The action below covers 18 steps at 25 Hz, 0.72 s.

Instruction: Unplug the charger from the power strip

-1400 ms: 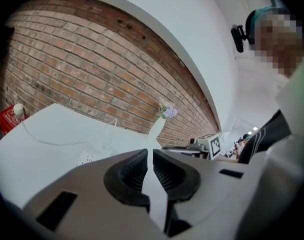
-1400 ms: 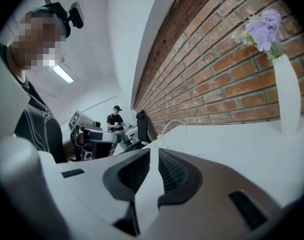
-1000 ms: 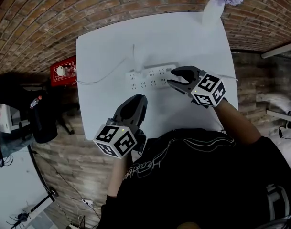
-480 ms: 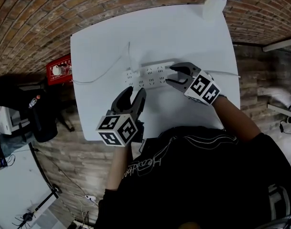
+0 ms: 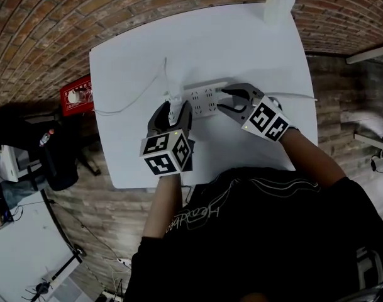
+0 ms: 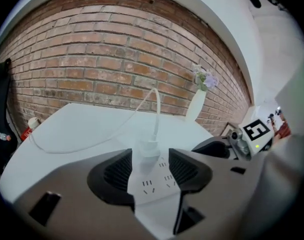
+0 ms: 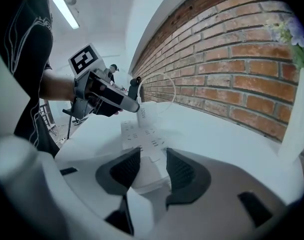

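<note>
A white table (image 5: pixel 254 49) fills the upper centre of the head view, set against a brick wall (image 5: pixel 46 24). A vase (image 5: pixel 278 8) stands at the table's upper right corner, and a red box (image 5: pixel 75 96) sits off its left edge. The power strip (image 5: pixel 204 98) lies mid-table. The jaws of the left gripper (image 5: pixel 172 107) have just been opening and stand released, straddling the charger (image 5: pixel 174 98), which is plugged in at the strip's left end. The jaws of the right gripper (image 5: pixel 224 100) have just been closing and appear clamped on the strip's right end.
</note>
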### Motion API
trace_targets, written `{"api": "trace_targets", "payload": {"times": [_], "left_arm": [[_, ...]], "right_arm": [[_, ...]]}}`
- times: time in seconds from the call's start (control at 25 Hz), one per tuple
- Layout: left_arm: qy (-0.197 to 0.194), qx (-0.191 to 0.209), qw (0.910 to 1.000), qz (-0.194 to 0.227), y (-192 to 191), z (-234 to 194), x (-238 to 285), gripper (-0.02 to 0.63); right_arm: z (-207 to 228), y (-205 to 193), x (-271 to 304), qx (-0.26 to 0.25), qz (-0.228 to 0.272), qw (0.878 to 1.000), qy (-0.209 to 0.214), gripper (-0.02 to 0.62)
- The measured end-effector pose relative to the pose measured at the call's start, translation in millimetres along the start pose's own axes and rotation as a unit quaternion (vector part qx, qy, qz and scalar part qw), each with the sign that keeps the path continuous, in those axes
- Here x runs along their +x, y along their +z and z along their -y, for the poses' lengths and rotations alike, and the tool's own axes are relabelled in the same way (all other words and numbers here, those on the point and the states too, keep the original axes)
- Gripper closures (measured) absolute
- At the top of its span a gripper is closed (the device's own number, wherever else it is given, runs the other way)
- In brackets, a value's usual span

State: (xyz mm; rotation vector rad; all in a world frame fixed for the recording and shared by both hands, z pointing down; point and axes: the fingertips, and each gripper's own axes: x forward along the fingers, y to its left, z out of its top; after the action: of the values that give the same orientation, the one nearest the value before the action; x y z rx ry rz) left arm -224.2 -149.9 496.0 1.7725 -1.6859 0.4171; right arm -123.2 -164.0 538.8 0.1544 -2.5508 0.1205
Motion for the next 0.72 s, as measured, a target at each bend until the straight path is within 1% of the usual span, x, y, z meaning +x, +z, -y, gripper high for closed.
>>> {"api": "trace_targets", "payload": {"times": [0.16,0.32,0.44,0.56,0.72], "left_arm": [[0.029,-0.007,0.9996,-0.002,-4,-5,14,0.394],[0.051,0.007,0.9987,0.003,-2,-8,19,0.415],[0.064,0.019,0.9977,0.012,0,-5,23,0.458],[0.085,0.02,0.996,0.019,1,-6,23,0.466],[0.112,0.02,0.9933,0.018,1,-7,22,0.472]], "right_arm": [[1,-4,-2,0.001,-0.005,1.0,-0.007,0.451],[1,-2,0,0.0,-0.001,1.0,-0.007,0.451],[1,-2,-1,0.001,0.001,1.0,-0.009,0.451],[1,-2,-1,0.001,0.003,1.0,-0.01,0.453],[1,-2,-1,0.0,0.006,1.0,-0.009,0.453]]}}
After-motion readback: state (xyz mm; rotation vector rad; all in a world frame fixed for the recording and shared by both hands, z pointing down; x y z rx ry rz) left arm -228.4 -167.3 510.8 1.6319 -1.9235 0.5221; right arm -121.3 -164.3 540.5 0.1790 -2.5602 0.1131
